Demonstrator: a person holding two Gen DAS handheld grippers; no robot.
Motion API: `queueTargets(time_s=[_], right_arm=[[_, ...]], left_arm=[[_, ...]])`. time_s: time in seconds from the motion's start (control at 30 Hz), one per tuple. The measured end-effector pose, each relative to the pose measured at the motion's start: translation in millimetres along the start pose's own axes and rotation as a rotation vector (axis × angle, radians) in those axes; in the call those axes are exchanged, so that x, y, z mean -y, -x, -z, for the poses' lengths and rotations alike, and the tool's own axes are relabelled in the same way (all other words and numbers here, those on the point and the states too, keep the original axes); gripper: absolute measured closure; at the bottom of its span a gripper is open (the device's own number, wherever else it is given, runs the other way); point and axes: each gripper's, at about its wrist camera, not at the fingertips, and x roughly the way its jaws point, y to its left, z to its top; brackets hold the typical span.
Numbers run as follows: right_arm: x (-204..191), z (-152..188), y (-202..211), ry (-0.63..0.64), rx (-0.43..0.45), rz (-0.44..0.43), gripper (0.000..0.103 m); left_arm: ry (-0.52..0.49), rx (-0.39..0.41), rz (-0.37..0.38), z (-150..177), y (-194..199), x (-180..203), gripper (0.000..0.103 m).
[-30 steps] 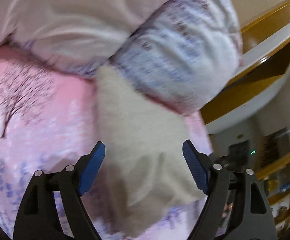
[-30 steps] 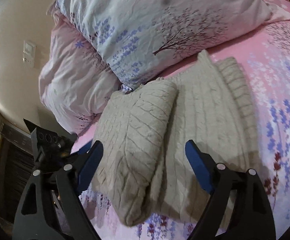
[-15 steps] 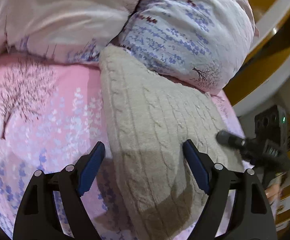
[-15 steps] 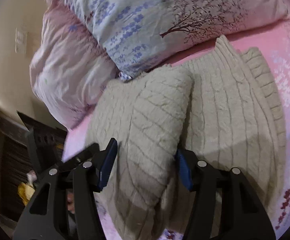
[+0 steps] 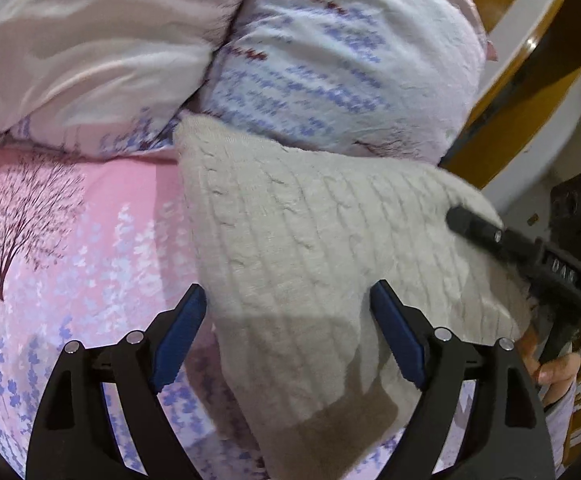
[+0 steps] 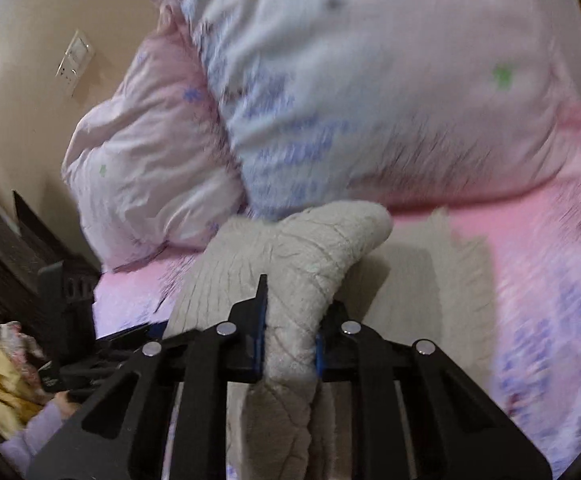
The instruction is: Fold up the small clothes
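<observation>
Now right gripper pinches sweater — left gripper gapes.

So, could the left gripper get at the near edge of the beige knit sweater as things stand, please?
Probably yes. The left gripper is open, with the sweater lying on the bed sheet between its fingers and nothing lying over it. The right gripper pinches a separate fold.
</observation>
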Motion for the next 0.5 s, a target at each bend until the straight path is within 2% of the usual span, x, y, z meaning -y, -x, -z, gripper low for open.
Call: queueTargets(time_s=[0.13, 0.17, 0.27, 0.3, 0.4, 0.43, 0.47, 0.5], right_arm=[[23.9, -5.1, 29.5, -0.010, 0.097, 0.114, 0.086], [39.3, -1.4, 27.8, -0.035, 0.078, 0.147, 0.086], [82.9, 21.1, -1.7, -0.150, -0.085, 0.187, 0.085], [92.2, 29.0, -8.3, -0.177, -0.113, 0.183, 0.081], [105.6, 35.8, -0.9, -0.254, -0.083, 0.096, 0.076], [107.2, 36.0, 1.8, -0.264, -0.081, 0.084, 0.076], [107.9, 36.8, 4.0, -0.262, -0.082, 0.080, 0.081], [108.2, 38.4, 5.6, -0.257, -0.080, 0.074, 0.083]], left_arm=[[-0.046, -0.007, -0.012, -0.4, -8.0, 16.8, 0.016], [-0.050, -0.015, -0.013, 0.8, -10.8, 17.2, 0.016], [-0.036, -0.052, 0.003, 3.8, -22.2, 17.3, 0.016], [-0.026, -0.064, 0.012, 4.9, -26.2, 16.4, 0.016], [-0.007, -0.076, 0.024, 7.1, -29.1, 15.5, 0.016], [0.003, -0.078, 0.034, 6.1, -29.6, 13.8, 0.017], [0.011, -0.080, 0.044, 5.9, -30.0, 12.7, 0.019], [0.019, -0.081, 0.058, 5.9, -30.8, 11.9, 0.025]])
